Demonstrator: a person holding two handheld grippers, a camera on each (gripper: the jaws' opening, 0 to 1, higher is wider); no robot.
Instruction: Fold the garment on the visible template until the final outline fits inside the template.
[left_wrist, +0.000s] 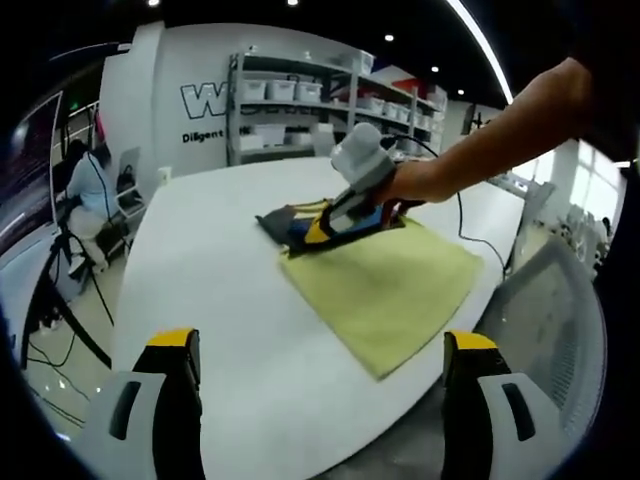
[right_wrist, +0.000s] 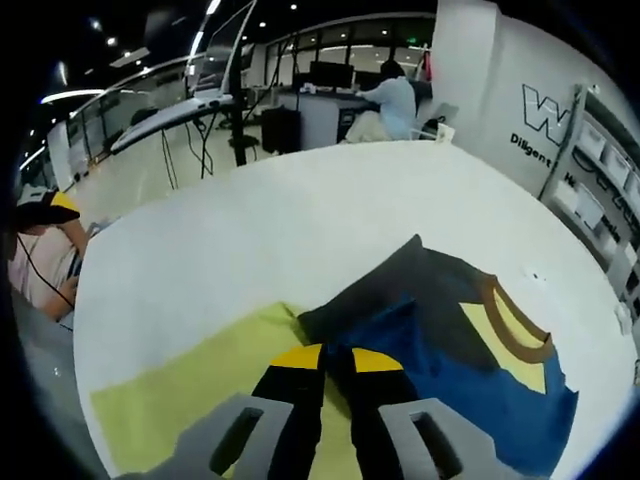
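Garment (right_wrist: 440, 360) lies bunched on the white tabletop (left_wrist: 230, 300), overlapping the far edge of the yellow-green template (left_wrist: 390, 285). It shows dark grey, blue and pale yellow panels with a brown collar (right_wrist: 520, 325). Right tool (right_wrist: 335, 360) has its jaws closed together, tips pressed onto the garment's grey edge; a real pinch of fabric can't be confirmed. Left tool (left_wrist: 320, 350) hangs over the near tabletop edge, jaws wide apart, holding nothing, well apart from the template. Shelves (left_wrist: 300, 100) stand behind.
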